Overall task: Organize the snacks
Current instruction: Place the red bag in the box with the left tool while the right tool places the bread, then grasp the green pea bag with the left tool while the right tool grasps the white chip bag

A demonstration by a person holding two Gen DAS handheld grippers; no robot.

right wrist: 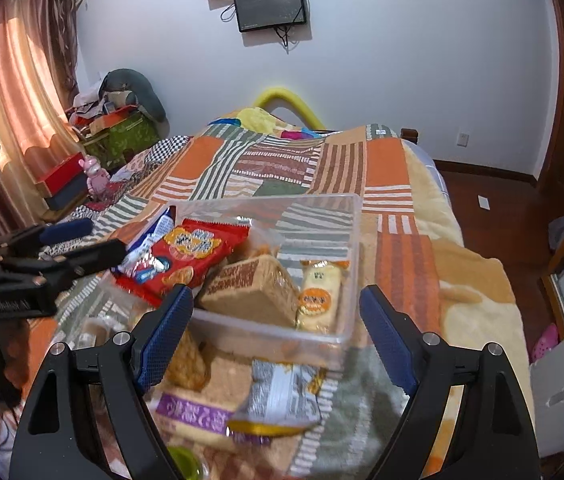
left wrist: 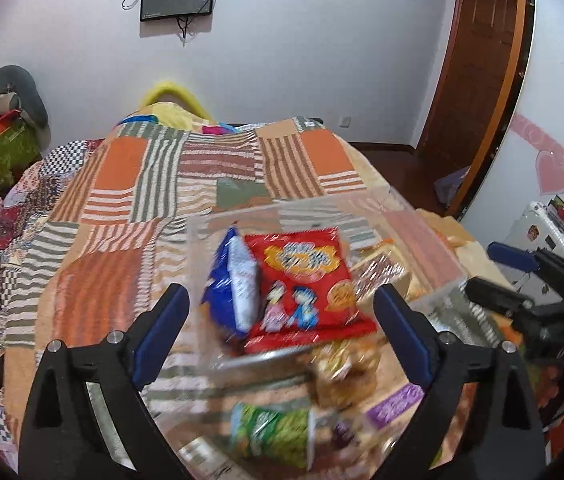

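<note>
Risk: red snack bag [right wrist: 185,256] propped over clear bin's [right wrist: 352,240] left rim, could slip out onto bed [right wrist: 402,168] if nudged | left gripper [left wrist: 282,320] wide, empty, above bin | right gripper [right wrist: 275,312] wide, empty, at bin's near wall | loose packets [right wrist: 273,396] near bed's front edge, could snag | unclear: left view blurred, packet labels unreadable, green packet [left wrist: 269,428] cut off by fingers
</note>
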